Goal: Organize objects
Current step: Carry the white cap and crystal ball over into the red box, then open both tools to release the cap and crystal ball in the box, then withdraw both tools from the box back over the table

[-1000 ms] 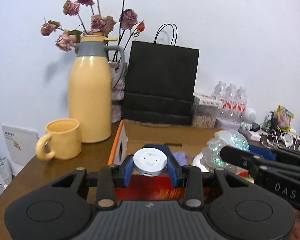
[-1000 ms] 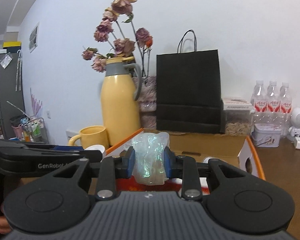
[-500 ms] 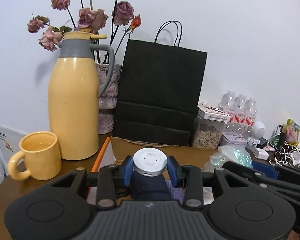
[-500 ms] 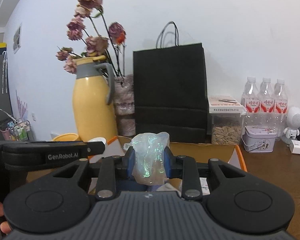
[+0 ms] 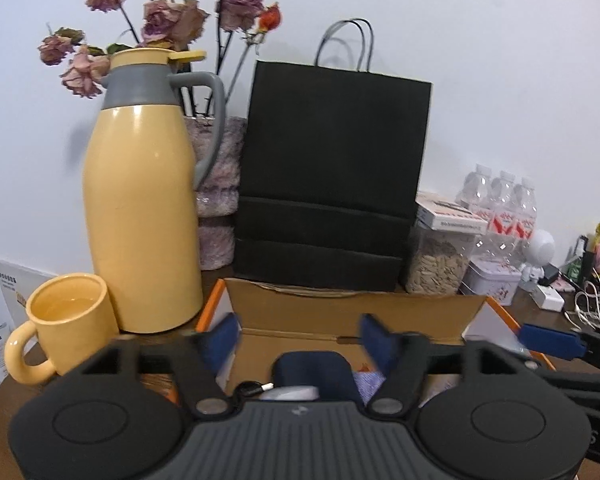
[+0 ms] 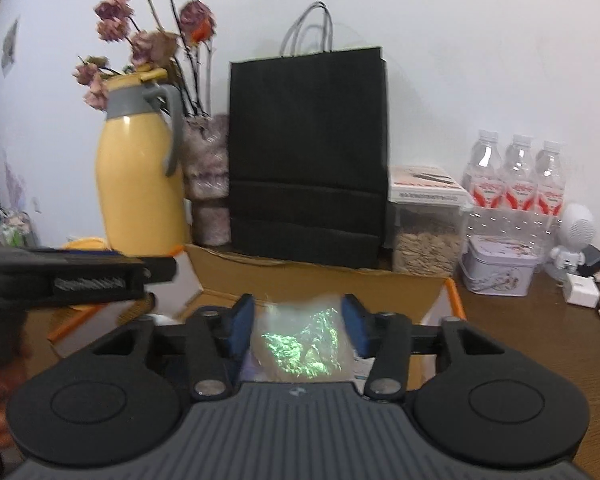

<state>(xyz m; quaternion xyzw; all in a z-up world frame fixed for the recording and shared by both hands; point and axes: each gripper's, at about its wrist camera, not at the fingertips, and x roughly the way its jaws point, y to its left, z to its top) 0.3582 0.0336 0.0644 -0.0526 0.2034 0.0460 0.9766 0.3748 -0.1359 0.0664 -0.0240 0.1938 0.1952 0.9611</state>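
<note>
Now the right gripper (image 6: 297, 327) is hanging over the cardboard box (image 6: 316, 280) with its jaws spread and the iridescent bag (image 6: 302, 344) sitting loose between them, touching neither pad as far as I can tell. It looks light, soft and crinkly, probably slippery, so a gentle pinch across its bunched middle is looking safest. Meanwhile the left gripper (image 5: 300, 338) is also standing wide open above the box, with the small white device (image 5: 290, 393) lying below it beside a dark blue item (image 5: 314, 372).
</note>
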